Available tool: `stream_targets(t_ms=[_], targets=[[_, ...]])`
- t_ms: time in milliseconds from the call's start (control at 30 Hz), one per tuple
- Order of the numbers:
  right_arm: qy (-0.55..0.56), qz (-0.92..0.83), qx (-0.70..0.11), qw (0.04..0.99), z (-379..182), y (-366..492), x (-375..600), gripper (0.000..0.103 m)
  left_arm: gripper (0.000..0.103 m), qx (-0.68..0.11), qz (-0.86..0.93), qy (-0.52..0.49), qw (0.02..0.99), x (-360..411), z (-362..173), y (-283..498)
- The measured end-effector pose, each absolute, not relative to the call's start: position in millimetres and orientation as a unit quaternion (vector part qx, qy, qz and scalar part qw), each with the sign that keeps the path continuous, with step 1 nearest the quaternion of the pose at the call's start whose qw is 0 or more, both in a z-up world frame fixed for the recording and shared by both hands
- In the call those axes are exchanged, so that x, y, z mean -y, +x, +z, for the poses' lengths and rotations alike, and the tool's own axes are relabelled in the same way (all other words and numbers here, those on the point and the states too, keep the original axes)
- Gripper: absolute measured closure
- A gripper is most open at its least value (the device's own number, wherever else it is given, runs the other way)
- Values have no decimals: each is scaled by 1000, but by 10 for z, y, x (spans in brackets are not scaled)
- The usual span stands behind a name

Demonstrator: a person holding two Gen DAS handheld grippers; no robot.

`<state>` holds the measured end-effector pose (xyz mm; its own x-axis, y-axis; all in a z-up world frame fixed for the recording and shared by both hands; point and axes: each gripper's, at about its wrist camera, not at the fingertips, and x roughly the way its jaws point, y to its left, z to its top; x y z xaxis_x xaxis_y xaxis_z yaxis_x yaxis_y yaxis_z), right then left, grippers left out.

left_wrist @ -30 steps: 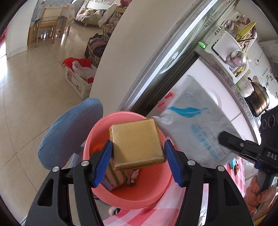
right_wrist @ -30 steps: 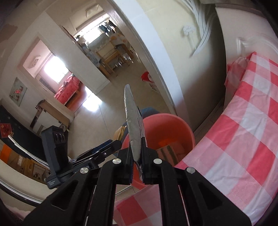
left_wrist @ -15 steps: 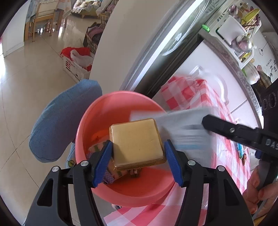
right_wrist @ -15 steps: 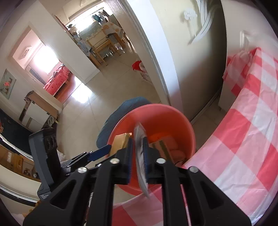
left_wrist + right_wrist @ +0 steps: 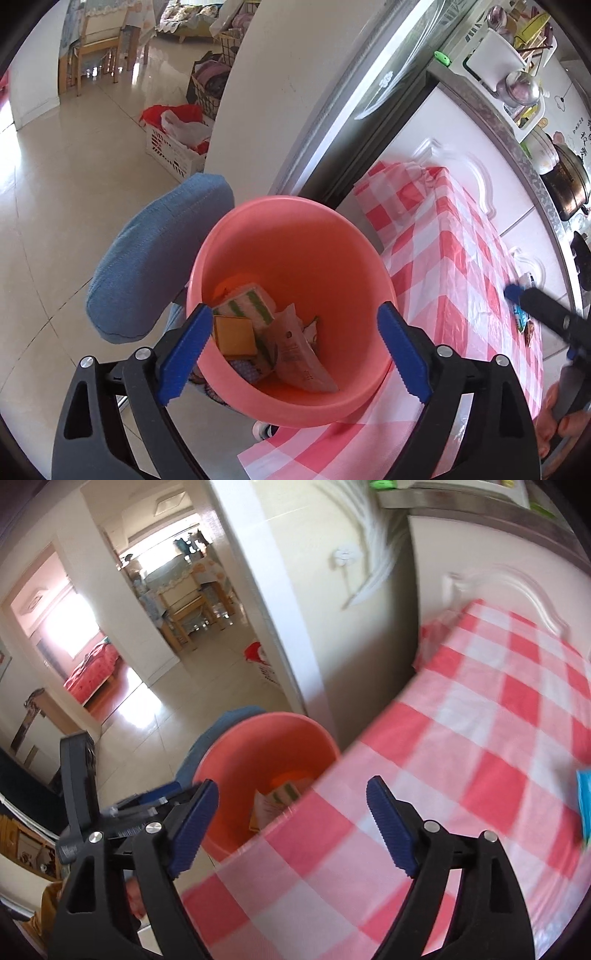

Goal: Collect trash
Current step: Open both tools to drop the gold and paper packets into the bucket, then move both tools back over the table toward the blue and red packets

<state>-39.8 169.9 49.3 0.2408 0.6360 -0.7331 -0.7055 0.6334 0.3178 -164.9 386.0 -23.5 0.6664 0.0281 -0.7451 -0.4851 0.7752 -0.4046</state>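
Left gripper (image 5: pixel 293 354): jaws opening, nothing between the blue pads; poised directly over the bin mouth so released items fall inside.
Right gripper (image 5: pixel 291 827): jaws opening, empty; positioned over the table edge beside the bin.
Pink bin (image 5: pixel 295 410): stands at the table corner, below tabletop level, within reach of both grippers.
Trash in bin: gold box (image 5: pixel 234 336), green-striped carton (image 5: pixel 247 301) and white pouch (image 5: pixel 301 354) lie on the bottom.
Checked tablecloth (image 5: pixel 461 760): a blue wrapper (image 5: pixel 584 805) lies near its right edge; judged the next item to collect.
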Motion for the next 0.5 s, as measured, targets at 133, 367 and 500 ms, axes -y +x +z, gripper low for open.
stream_targets(t_ms=[133, 367, 500], targets=[[-20, 404, -447, 798, 479, -416, -1398, 20, 13, -381, 140, -291, 866, -3789, -168, -1640], [17, 360, -444, 820, 438, -459, -850, 19, 13, -382, 107, -274, 876, -3556, -14, -1537], [44, 334, -438, 833, 415, -483, -493, 19, 13, -380, 84, -257, 884, -3356, 104, -1457]])
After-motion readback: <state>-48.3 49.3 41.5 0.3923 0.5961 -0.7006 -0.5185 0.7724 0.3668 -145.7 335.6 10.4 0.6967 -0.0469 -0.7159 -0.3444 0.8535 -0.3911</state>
